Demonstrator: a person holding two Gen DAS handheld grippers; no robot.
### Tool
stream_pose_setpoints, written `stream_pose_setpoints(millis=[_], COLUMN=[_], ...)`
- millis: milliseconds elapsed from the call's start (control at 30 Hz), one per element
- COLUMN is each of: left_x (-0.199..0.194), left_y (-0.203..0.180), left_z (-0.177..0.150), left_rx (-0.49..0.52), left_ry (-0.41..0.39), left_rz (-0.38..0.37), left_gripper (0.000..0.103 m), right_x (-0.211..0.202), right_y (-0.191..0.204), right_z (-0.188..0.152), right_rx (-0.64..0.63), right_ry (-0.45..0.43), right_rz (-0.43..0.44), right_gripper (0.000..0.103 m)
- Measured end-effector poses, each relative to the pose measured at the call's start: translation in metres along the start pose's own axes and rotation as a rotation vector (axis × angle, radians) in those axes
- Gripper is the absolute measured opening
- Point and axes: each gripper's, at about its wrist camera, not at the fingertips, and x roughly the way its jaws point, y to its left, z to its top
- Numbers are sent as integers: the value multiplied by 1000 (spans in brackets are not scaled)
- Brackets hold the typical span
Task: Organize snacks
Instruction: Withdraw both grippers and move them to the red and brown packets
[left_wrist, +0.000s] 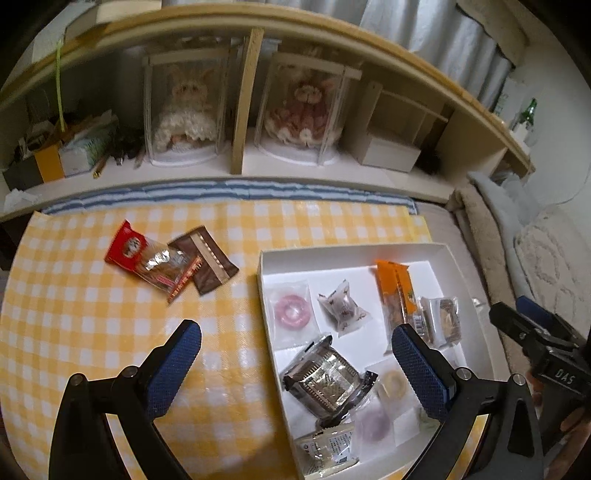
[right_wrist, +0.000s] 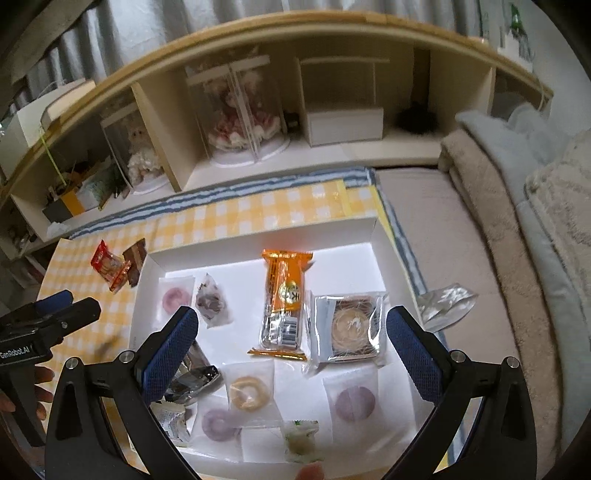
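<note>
Yellow-and-white checked cloth (left_wrist: 92, 314) covers what looks like a bed, with a low wooden shelf unit (left_wrist: 243, 110) holding two cased dolls behind it. Both grippers hang empty above it, fingers spread as wide as they go, nothing between them.

Ahead of the left gripper (left_wrist: 295, 373) and toward its left finger, well apart from it, lie a red snack packet (left_wrist: 138, 254) and a brown wafer packet (left_wrist: 208, 260), overlapping on the cloth outside the box. Its right finger hangs over the white box (left_wrist: 347, 249). The right gripper (right_wrist: 291, 350) is over the box itself: an orange bar packet (right_wrist: 284, 299) and a clear-wrapped biscuit pack (right_wrist: 351, 325) lie ahead between its fingers, and ring-shaped sweets in clear sleeves lie nearer. A silver foil pack (left_wrist: 323, 380) lies near the box's left wall.

Risks, as I judge them: the two loose packets overlap, so a grab at one may drag or flip the other; glossy wrappers could slip out of a light pinch; a finger coming down near the box's thin wall could catch it and shove the whole box. An empty-looking clear wrapper (right_wrist: 445, 304) beyond the right finger, outside the box, could be missed.

Hard to make out: the print on most wrappers, the near edge of the box behind the fingers, and the small greenish sweet (right_wrist: 299, 437) at the bottom, which is blurred.
</note>
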Motion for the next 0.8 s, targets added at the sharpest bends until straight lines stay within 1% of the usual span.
stream_pose_setpoints(millis=[200, 433, 600, 733, 800], left_x=[-35, -81, -107, -117, -117], left_y=[9, 32, 54, 72, 84], left_z=[1, 1, -2, -3, -2], left_rx=[0, -15, -49, -62, -78], left_ry=[-51, -126, -161, -185, -184], left_rz=[-6, -17, -22, 2, 14], left_gripper=[103, 103, 103, 103, 103], right_x=[-26, -50, -55, -49, -45], right_y=[16, 44, 66, 90, 101], right_z=[9, 15, 18, 21, 22], right_rx=[-15, -62, -85, -117, -135], right_ry=[-73, -152, -181, -177, -178], right_rz=[24, 47, 74, 99, 116], right_gripper=[103, 103, 103, 103, 103])
